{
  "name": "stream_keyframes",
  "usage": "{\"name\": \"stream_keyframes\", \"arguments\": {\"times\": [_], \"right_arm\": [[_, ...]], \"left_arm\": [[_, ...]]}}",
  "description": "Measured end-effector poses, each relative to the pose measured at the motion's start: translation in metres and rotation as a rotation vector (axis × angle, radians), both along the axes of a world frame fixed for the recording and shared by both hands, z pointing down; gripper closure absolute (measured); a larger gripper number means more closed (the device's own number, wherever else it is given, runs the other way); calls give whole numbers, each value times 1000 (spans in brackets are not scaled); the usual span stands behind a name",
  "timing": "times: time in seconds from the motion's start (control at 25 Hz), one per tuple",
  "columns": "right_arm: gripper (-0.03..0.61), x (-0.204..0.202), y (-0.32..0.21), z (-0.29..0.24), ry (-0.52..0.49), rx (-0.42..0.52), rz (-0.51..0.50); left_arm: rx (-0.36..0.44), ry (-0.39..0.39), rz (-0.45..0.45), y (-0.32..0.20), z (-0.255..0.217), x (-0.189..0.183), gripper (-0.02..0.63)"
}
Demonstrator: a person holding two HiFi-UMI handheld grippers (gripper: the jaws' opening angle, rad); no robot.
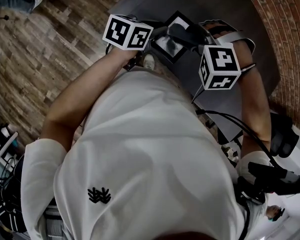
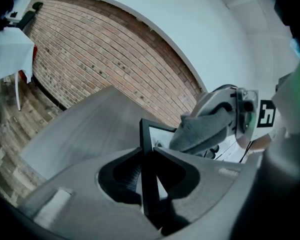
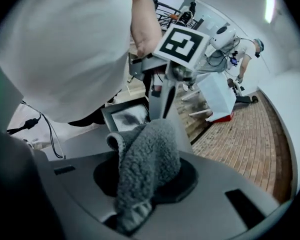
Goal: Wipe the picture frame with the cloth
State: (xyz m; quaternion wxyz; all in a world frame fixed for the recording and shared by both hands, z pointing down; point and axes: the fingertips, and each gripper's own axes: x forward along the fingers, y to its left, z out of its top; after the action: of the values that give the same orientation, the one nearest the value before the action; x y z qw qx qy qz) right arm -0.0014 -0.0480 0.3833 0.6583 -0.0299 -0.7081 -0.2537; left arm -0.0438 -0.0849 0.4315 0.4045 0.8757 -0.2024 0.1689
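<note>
One curved red-brick wall (image 2: 105,59) and one floor of brown wood planks (image 1: 55,49) surround one smooth, matt grey table (image 1: 210,4). I hold two grippers, each carrying one white cube with black square markers, two cubes in all: the left cube (image 1: 127,32) and the right cube (image 1: 219,66). Between them, above the near part of the table, is the one picture frame (image 2: 160,134): a thin, flat rectangle with a black border and a shiny glass front that reflects light. My left gripper (image 2: 149,156) has its two grey jaws partly closed, pinching one black side of the frame, which runs edge-on between their pointed tips. My right gripper (image 3: 149,181) has its jaws closed on the one cloth (image 3: 150,149), a thick grey fleece with a nubbly, looped surface, bunched into a soft fold that fills the gap and spills out past the tips. In the left gripper view the free end of the cloth lies against the glass near the frame's top corner.
</note>
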Motion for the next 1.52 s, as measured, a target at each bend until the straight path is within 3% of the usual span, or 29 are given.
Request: {"name": "stream_keyframes", "arguments": {"times": [0.24, 0.44, 0.6, 0.76, 0.96, 1.2, 1.36, 1.52], "right_arm": [[489, 16, -26, -10, 7, 66, 87], [489, -15, 3, -13, -38, 14, 2], [489, -18, 1, -2, -12, 8, -23], [488, -8, -26, 0, 4, 59, 33], [488, 3, -47, -6, -50, 75, 136], [489, 17, -76, -9, -286, -69, 368], [489, 23, -70, 4, -357, -185, 426], [489, 32, -68, 4, -385, -203, 448]], "left_arm": [[4, 9, 15, 7, -2, 3, 537], [0, 12, 20, 8, -1, 2, 537], [-1, 18, 40, 11, -2, 4, 537], [1, 32, 60, 17, -6, 4, 537], [7, 37, 65, 21, -8, 4, 537], [-12, 75, 65, 24, -9, 1, 537], [-10, 86, 76, 26, -13, 1, 537], [-16, 95, 64, 26, -13, -1, 537]]}}
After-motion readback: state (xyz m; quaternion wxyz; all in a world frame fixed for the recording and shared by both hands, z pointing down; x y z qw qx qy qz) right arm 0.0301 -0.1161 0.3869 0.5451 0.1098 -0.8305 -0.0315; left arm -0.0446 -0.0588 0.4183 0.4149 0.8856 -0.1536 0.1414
